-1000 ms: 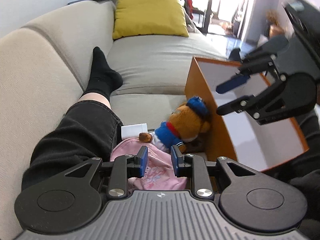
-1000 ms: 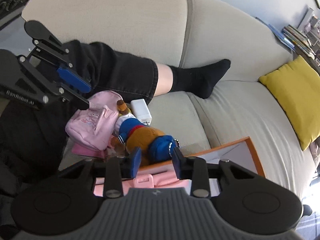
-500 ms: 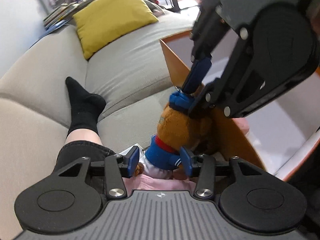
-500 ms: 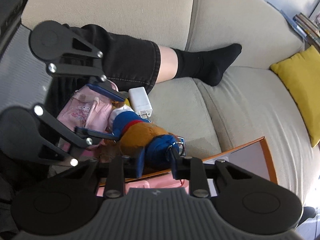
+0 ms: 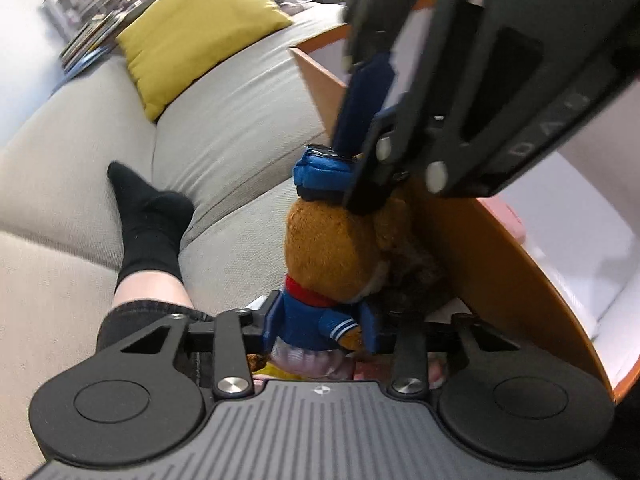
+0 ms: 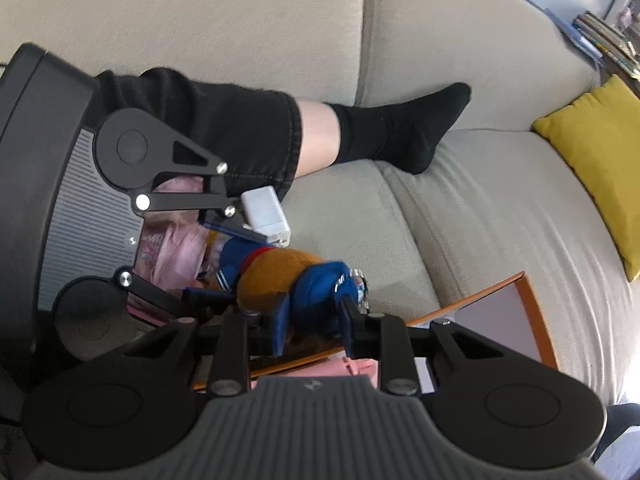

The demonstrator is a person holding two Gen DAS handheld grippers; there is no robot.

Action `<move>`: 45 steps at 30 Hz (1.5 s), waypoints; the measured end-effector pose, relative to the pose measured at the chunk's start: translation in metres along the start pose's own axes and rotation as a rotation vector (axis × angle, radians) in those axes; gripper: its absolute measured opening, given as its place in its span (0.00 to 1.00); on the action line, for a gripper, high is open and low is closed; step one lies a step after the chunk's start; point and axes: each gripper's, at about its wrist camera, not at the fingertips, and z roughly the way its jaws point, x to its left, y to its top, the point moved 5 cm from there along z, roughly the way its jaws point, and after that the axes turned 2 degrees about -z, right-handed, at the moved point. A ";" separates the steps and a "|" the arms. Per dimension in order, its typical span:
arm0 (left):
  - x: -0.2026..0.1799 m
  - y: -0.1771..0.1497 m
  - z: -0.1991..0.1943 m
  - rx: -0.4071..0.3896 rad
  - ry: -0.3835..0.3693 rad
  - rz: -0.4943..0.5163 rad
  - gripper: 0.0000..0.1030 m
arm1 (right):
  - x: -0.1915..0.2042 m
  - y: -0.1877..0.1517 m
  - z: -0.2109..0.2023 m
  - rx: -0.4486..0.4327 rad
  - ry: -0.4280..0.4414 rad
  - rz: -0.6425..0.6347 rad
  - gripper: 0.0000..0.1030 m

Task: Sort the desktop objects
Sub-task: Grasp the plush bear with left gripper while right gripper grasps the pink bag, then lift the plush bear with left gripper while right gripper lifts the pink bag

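Observation:
A brown plush bear (image 5: 336, 248) in a blue sailor suit and blue cap lies on the sofa against an orange-edged box (image 5: 492, 256). My left gripper (image 5: 320, 330) is closed around its blue body. My right gripper (image 6: 314, 318) is closed on its blue cap (image 6: 324, 288); it also shows in the left wrist view (image 5: 362, 152), above the bear's head. A pink bag (image 6: 176, 248) lies under the bear. A white charger (image 6: 266, 214) lies beside it.
A person's leg in black shorts and a black sock (image 5: 148, 220) rests on the beige sofa (image 5: 224, 148). A yellow cushion (image 5: 196, 36) sits at the far end. Books (image 6: 600, 36) are stacked behind the sofa. A pink item (image 6: 356, 368) lies in the box.
Both grippers have moved in from apart and closed on the bear, the left on its body and the right on its cap. The bear is now upright between them.

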 end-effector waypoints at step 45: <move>0.130 -0.065 -0.107 -0.031 -0.125 -0.704 0.33 | 0.054 0.026 0.045 0.038 0.273 0.303 0.34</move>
